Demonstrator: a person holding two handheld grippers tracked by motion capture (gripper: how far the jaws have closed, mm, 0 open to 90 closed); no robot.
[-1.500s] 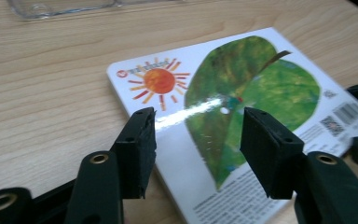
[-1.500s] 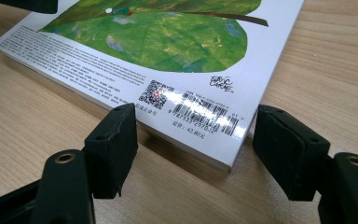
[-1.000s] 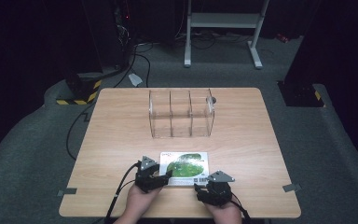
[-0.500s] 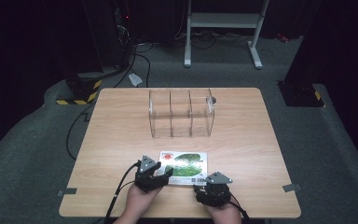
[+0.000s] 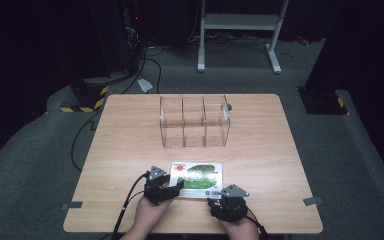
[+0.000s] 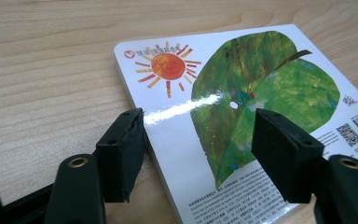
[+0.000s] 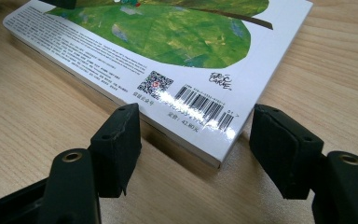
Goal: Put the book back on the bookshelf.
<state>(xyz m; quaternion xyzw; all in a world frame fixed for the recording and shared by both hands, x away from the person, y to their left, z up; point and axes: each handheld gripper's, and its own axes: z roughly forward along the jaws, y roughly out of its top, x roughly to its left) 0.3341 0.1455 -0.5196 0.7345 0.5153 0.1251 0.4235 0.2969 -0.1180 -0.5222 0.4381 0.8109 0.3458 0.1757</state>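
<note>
A picture book point(image 5: 197, 178) with a green leaf and an orange sun on its white cover lies flat near the table's front edge. My left gripper point(image 5: 176, 187) is open at the book's near left corner. In the left gripper view the book point(image 6: 242, 93) lies between the jaws of my left gripper point(image 6: 198, 135), one jaw beside its edge and one over the cover. My right gripper point(image 5: 224, 198) is open at the near right corner. In the right gripper view the barcode corner of the book point(image 7: 168, 42) points between the jaws of my right gripper point(image 7: 196, 135).
A clear plastic organiser point(image 5: 195, 122) with three compartments stands upright at the middle back of the wooden table point(image 5: 130, 150). A small dark knob point(image 5: 230, 106) sits by its right end. Bare wood lies between the organiser and the book.
The left gripper has edged slightly right, closer onto the book's corner. The right gripper and the book have hardly moved.
</note>
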